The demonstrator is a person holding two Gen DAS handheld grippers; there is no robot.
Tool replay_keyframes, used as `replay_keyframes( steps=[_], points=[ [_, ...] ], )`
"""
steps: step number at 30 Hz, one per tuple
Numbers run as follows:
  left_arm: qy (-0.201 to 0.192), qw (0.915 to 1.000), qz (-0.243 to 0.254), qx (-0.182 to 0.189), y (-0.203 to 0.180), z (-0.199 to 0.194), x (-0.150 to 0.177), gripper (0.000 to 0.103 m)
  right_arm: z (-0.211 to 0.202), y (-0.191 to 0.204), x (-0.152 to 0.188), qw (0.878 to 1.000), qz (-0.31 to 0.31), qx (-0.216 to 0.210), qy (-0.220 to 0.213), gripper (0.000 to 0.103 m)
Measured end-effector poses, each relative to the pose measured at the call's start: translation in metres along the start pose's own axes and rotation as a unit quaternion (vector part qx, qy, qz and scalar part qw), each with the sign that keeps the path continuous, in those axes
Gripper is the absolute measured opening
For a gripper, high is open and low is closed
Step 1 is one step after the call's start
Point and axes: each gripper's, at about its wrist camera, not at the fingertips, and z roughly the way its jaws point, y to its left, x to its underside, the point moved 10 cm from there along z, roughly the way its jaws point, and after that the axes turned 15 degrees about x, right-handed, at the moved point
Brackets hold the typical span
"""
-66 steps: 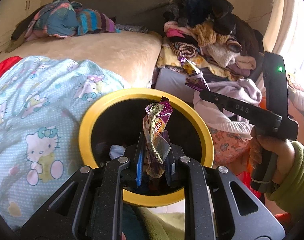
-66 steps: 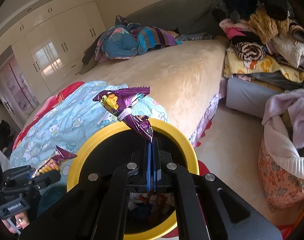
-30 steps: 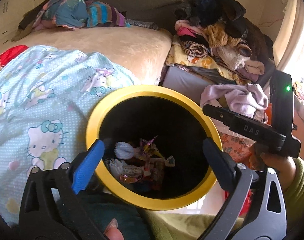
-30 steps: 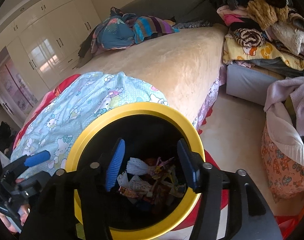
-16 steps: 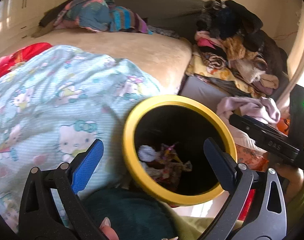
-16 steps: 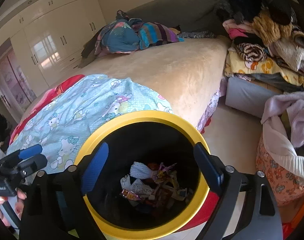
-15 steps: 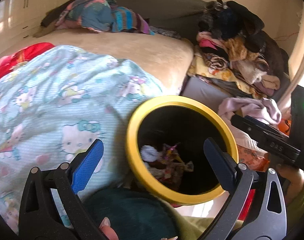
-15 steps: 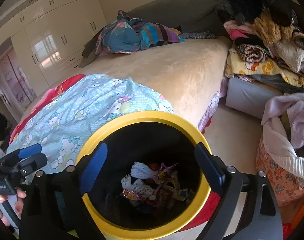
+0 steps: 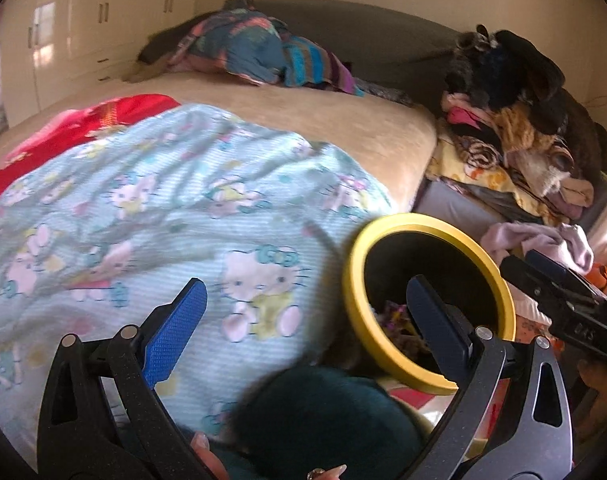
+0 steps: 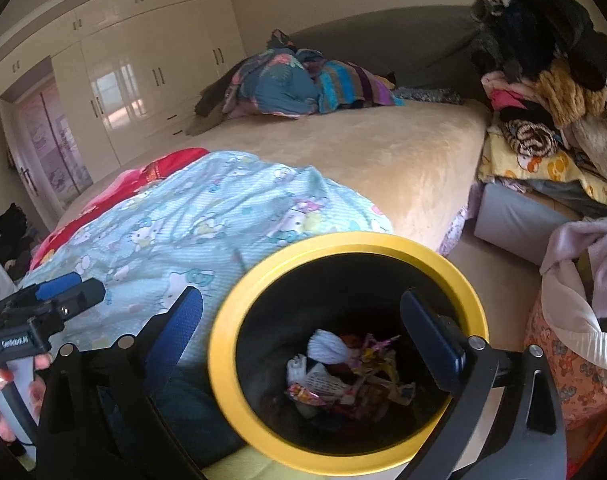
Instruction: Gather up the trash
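A black bin with a yellow rim [image 10: 345, 240] stands beside the bed, and its rim also shows in the left wrist view [image 9: 423, 222]. Crumpled wrappers and white paper [image 10: 351, 372] lie at its bottom. My right gripper [image 10: 303, 332] is open and empty, jaws wide apart over the bin mouth. My left gripper [image 9: 303, 316] is open and empty, swung left over the Hello Kitty blanket [image 9: 163, 216], with the bin behind its right finger. The right gripper's body shows at the right edge of the left wrist view [image 9: 563, 304].
The bed [image 10: 363, 152] carries a heap of bedding [image 10: 303, 84] at its far end. A tall pile of clothes [image 10: 551, 80] stands right of the bed, with a laundry bag [image 10: 575, 320] in front. Wardrobes [image 10: 115, 92] line the far wall.
Both grippers have opened and dropped their purple wrappers into the bin. The left gripper has since swung left over the blanket, so the bin sits to its right.
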Motion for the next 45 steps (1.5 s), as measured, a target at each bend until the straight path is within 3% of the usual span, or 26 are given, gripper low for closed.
replay_keyframes(
  steps=[10,15,22,29,45],
  points=[
    [-0.048,0.9979,-0.001,-0.043,0.030,-0.048,0.002,0.092,-0.020,0.055,0.009,0.999,-0.020,-0.036,-0.031,0.097],
    [-0.074,0.9958,0.000,-0.054,0.036,-0.068,0.005,0.092,-0.048,0.072,0.002,0.994,-0.030,-0.037,-0.100,0.097],
    [-0.112,0.9914,0.019,-0.066,0.035,-0.091,0.008,0.092,-0.065,0.078,-0.001,0.988,-0.035,0.000,-0.151,0.097],
    [-0.147,0.9865,0.034,-0.064,0.032,-0.108,0.011,0.092,-0.088,0.069,-0.008,0.972,-0.010,0.046,-0.228,0.097],
    [-0.168,0.9830,0.040,-0.062,0.030,-0.117,0.014,0.092,-0.081,0.072,0.000,0.974,-0.019,0.036,-0.225,0.097]
  ],
)
